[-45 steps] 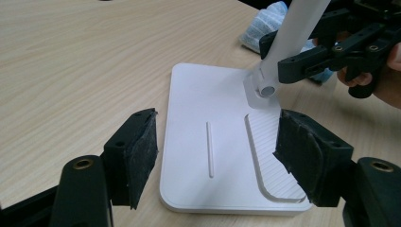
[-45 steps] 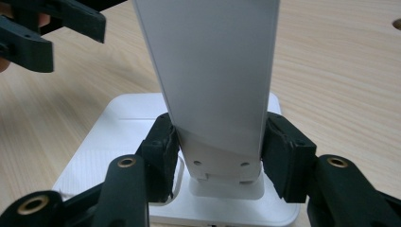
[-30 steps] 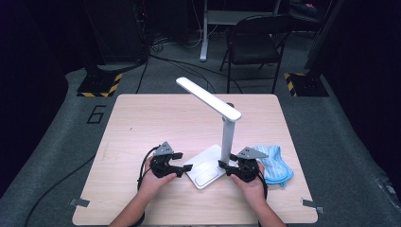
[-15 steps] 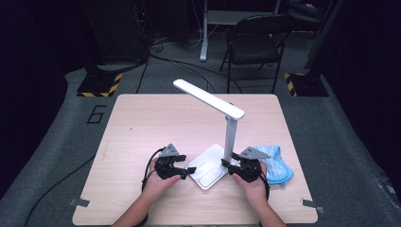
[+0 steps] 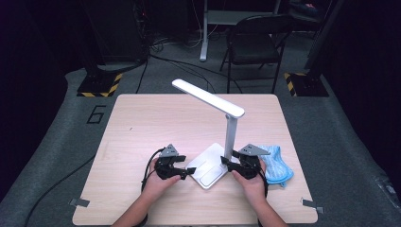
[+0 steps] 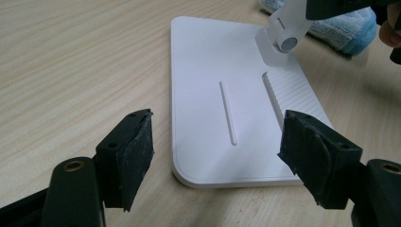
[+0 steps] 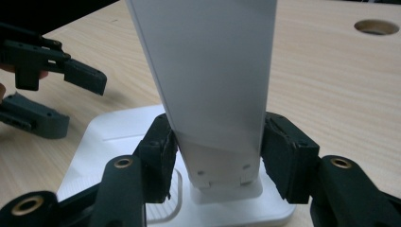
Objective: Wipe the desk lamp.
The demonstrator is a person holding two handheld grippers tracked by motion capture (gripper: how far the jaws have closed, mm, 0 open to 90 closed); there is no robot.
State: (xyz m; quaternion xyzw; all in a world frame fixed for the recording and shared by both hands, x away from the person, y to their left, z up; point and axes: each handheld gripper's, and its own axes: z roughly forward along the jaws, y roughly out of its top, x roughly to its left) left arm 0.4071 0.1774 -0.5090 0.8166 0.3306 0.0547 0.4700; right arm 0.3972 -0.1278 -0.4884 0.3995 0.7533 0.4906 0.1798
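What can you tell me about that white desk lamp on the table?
The desk lamp looks like smooth white plastic. It has a flat rectangular base with rounded corners, a thin groove and a ribbed patch; a flat upright post hinged at the base's back; and a long slim head slanting up to the left. It stands upright near the table's front edge, beside a blue cloth. The right gripper's fingers press the post's lower end from both sides; the left gripper's fingers straddle the base's near corner without touching.
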